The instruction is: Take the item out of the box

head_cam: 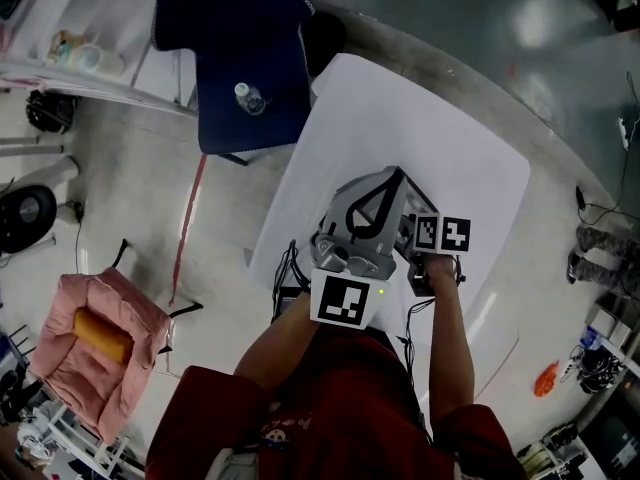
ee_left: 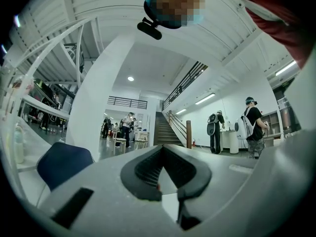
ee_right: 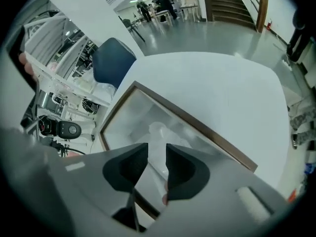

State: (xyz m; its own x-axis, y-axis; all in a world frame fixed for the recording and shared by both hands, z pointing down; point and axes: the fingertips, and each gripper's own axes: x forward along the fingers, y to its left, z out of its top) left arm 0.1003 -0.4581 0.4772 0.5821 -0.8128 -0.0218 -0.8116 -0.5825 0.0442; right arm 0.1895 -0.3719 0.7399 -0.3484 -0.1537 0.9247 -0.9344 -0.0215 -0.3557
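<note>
1. While the right gripper (ee_right: 157, 164) tips steeply down over the box (ee_right: 197, 126), we see the box's brown rim on the white bench (ee_right: 232, 88). The rim's near edge crosses just under the jaws.
2. Beyond the box's far left corner stands a navy chair (ee_right: 113, 58). The head view shows a water bottle (head_cam: 248, 98) resting on its seat. A pink seat (head_cam: 100, 338) stands on the floor, well apart from the box.
3. We find the item (ee_right: 159, 131) inside the box, pale and hazy, in line with the gap between the right jaws. Its outline is too blurred for us to tell its long axis or which way it points.
4. The right jaws stand apart, gripping nothing.
5. The left gripper (ee_left: 165, 164) points level, out past the bench toward a staircase (ee_left: 165, 130). Its jaws meet at the tips with nothing between them.
6. From the head view, we see both forearms reaching forward from red sleeves. The two grippers sit side by side above the box and hide it from that view.
</note>
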